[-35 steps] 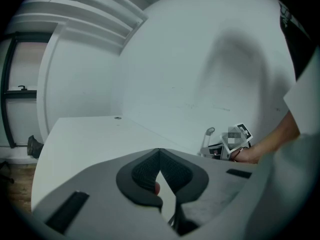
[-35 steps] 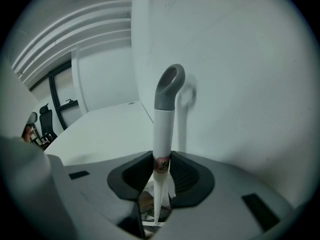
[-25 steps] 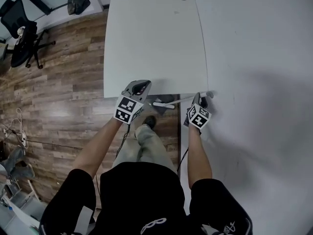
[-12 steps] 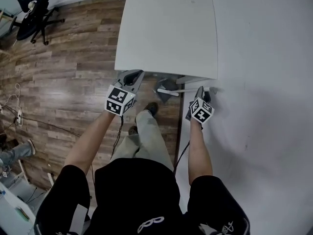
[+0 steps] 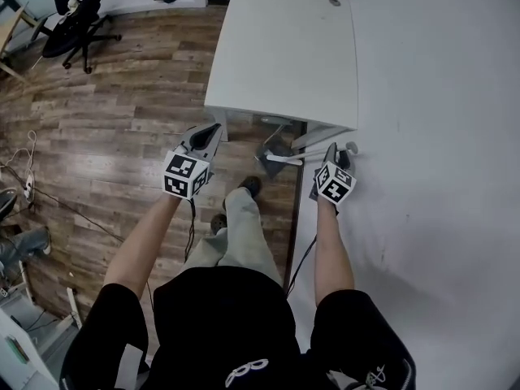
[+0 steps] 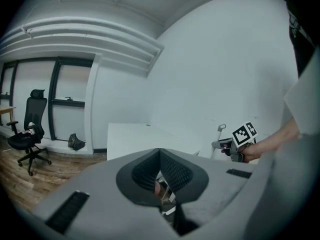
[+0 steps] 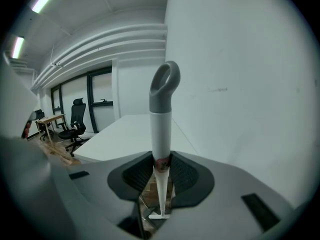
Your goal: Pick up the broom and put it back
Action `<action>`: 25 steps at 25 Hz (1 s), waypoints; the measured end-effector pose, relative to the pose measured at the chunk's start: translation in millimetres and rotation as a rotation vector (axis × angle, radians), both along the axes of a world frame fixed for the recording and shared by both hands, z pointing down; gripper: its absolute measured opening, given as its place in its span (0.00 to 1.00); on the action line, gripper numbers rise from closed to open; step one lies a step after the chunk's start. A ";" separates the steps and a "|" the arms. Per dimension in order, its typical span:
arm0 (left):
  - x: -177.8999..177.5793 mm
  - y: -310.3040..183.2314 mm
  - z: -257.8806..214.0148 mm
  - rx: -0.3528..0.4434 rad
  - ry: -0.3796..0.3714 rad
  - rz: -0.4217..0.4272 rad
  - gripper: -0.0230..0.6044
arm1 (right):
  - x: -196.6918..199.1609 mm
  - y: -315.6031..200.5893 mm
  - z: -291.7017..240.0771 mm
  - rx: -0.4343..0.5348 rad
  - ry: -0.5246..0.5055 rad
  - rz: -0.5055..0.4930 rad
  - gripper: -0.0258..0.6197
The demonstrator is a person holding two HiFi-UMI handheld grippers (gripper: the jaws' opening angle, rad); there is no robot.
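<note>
The broom (image 5: 291, 158) has a white handle, a grey loop end (image 5: 351, 146) and a grey head (image 5: 273, 148) below the table's near edge. My right gripper (image 5: 331, 154) is shut on the handle close to the white wall. In the right gripper view the handle (image 7: 161, 129) stands up between the pads, held by my right gripper (image 7: 161, 160), with the loop (image 7: 165, 88) on top. My left gripper (image 5: 208, 132) is off to the left of the table's corner, jaws together and nothing held. In the left gripper view, my left gripper (image 6: 159, 153) has its tips meeting.
A white table (image 5: 284, 47) stands against the white wall (image 5: 439, 136) ahead. Wood floor (image 5: 122, 128) lies to the left, with a black office chair (image 5: 75, 19) far left and cables (image 5: 28, 185) by the left edge. My legs and shoes (image 5: 244, 189) stand below the grippers.
Both grippers have shifted relative to the table: the left one has moved left past the table's corner. The right one has lifted the broom, and its head shows more from under the table.
</note>
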State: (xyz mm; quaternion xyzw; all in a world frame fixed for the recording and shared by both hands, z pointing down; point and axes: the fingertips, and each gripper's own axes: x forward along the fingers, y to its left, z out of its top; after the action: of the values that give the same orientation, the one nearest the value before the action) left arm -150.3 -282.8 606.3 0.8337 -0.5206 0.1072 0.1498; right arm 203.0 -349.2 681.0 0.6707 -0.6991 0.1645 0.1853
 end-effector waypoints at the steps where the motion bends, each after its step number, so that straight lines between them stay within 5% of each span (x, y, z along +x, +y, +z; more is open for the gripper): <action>1: -3.2 6.5 -5.5 0.009 -0.002 -0.006 0.05 | -2.7 3.2 -8.8 0.009 0.002 -0.008 0.22; 10: -3.3 38.3 -51.0 0.079 0.043 -0.027 0.05 | -11.4 29.6 -92.2 0.066 0.000 -0.077 0.22; 25: 67.5 83.5 -120.1 0.143 0.051 -0.025 0.05 | -1.0 115.6 -185.6 0.155 -0.063 -0.220 0.21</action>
State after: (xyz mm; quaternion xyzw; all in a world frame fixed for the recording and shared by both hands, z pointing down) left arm -82.9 -199.2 486.1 0.8381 -0.5334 0.0466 0.1045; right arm 202.0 -233.6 495.4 0.5969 -0.7844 0.1098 0.1279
